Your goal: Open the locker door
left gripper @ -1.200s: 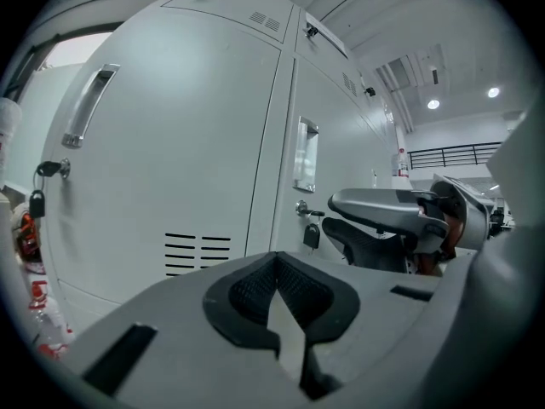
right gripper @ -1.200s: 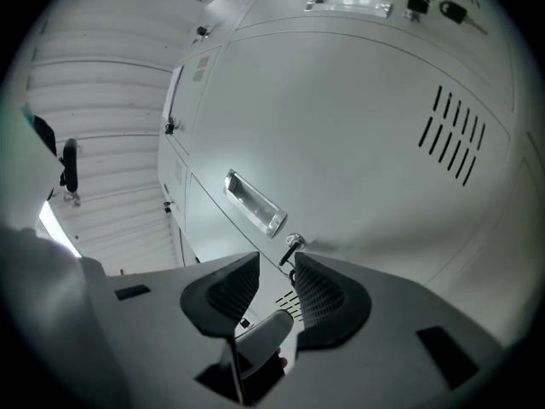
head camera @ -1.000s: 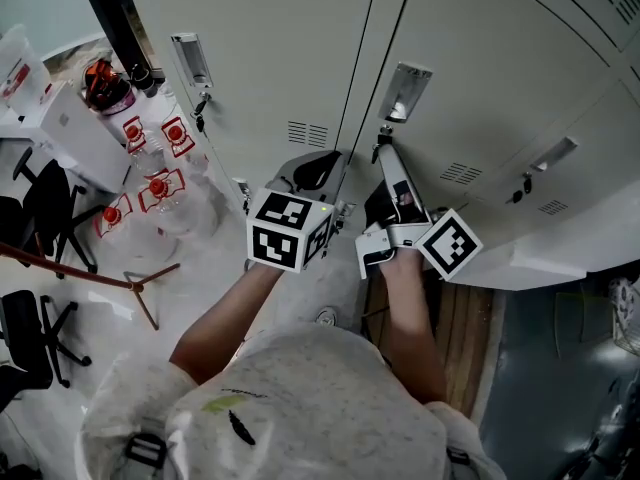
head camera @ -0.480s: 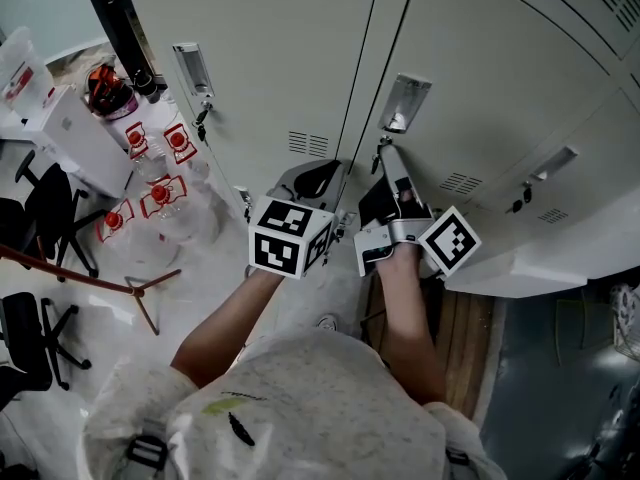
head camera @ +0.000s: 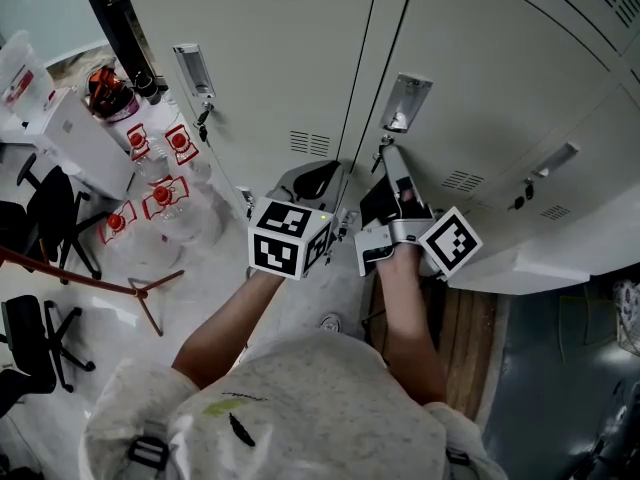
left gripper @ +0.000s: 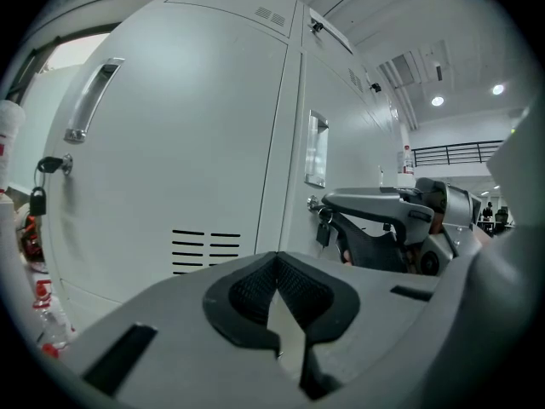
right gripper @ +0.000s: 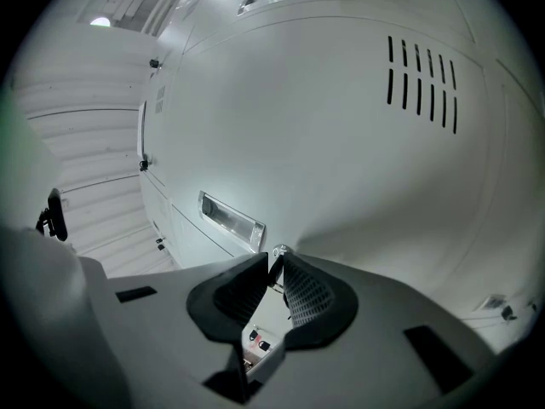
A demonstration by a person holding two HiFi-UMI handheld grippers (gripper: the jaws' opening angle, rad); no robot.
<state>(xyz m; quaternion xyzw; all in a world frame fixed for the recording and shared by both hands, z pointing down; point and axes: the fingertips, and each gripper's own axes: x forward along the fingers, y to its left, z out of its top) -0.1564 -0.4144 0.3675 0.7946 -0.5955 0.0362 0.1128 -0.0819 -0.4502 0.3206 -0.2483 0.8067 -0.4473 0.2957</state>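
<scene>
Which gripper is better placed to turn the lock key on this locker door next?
Right. The right gripper has just been closing its jaws on the key below the recessed handle; the left gripper is shut, holding nothing, clear of it.

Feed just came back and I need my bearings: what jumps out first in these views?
The right gripper stands out first: against a grey locker door, its jaws have just been closing on the small key under the recessed handle. The left gripper sits beside it, jaws together and empty. At far left stand clustered red-labelled bottles.
</scene>
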